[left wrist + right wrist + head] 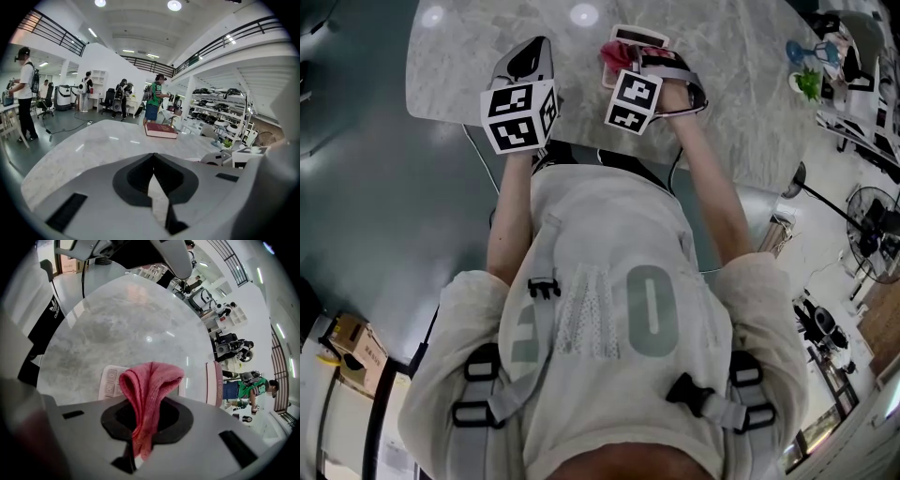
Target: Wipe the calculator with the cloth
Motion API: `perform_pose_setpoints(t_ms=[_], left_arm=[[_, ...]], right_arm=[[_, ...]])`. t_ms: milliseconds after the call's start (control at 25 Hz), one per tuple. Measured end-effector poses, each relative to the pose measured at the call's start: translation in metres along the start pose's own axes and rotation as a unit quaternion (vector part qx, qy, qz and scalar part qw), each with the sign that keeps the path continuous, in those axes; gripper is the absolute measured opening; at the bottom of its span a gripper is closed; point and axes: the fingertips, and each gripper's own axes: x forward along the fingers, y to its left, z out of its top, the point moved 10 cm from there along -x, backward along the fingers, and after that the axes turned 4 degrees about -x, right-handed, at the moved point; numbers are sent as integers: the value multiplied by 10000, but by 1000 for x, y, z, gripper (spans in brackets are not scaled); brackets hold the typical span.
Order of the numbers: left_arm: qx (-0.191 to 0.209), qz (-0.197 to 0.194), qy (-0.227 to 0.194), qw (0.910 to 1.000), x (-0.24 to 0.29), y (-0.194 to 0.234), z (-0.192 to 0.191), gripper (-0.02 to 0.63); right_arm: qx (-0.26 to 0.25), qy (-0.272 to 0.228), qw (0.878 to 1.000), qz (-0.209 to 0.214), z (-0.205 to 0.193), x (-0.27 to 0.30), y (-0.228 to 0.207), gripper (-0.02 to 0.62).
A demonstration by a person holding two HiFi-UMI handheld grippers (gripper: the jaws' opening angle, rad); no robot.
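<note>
- Left gripper (153, 159): over the near edge of the marble table (93, 145). Jaws clenched together, nothing between them.
- Right gripper (140, 437): at three o'clock of the left one. Clamped on the pink cloth (149, 383), whose folded end stands out past the jaws.
- Calculator (109, 382): pale, flat on the table just beyond the cloth, showing at its nine o'clock, partly hidden behind it. Contact cannot be told.
- Book (161, 130): red, closed, at twelve o'clock of the left gripper, farther along the table.
- People (153, 96): standing beyond the table.

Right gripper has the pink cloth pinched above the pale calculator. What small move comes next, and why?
Likely lower the right gripper a little until the folded pink cloth presses on the pale calculator, then start a stroke: the cloth hangs over its keys, but contact is not evident.
</note>
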Motion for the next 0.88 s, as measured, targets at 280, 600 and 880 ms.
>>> perform_pose_setpoints(t_ms=[280,600,880], left_arm=[[-53,-6,-13,10000,0,-3,-2,20],[-46,-65,-17,10000,0,-6,-1,20],[-28,-147,16,9999,0,-9,0,20]], right_arm=[[36,-93,9998,150,5,-10,26,55],[140,-197,9992,303,9,-21,52,55],[156,-231,9986,440,13,-27,61,55]])
